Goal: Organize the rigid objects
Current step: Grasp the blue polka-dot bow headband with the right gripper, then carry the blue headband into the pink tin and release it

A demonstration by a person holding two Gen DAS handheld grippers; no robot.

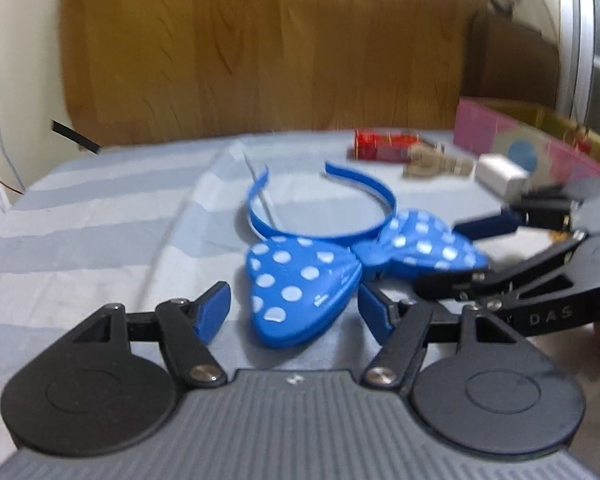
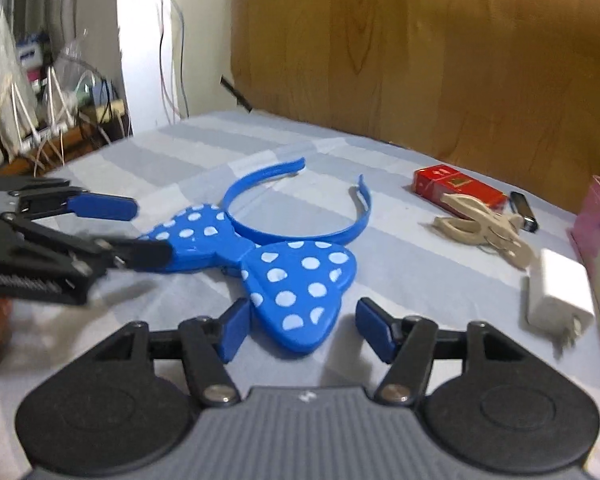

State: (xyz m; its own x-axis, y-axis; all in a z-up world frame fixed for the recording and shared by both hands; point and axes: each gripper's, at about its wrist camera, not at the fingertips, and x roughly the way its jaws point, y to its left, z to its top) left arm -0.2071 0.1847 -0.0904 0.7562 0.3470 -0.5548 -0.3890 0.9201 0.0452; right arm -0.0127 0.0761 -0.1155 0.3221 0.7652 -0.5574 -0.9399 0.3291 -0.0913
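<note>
Closing on the blue plastic headband with its white-dotted bow (image 1: 304,280) could go badly: it lies flat on the striped blue-grey bedsheet (image 1: 100,220), one bow lobe between each gripper's wide jaws, untouched. The left gripper (image 1: 294,312) and right gripper (image 2: 300,324) crowd each other, so colliding fingers or the lobe's curved edge slipping seem the likely risks.

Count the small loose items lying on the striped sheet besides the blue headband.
4: a red box farthest back, a black lighter beside it, a beige hair claw in front of them, and a white charger nearest the pink box. More may be hidden off-frame.
</note>
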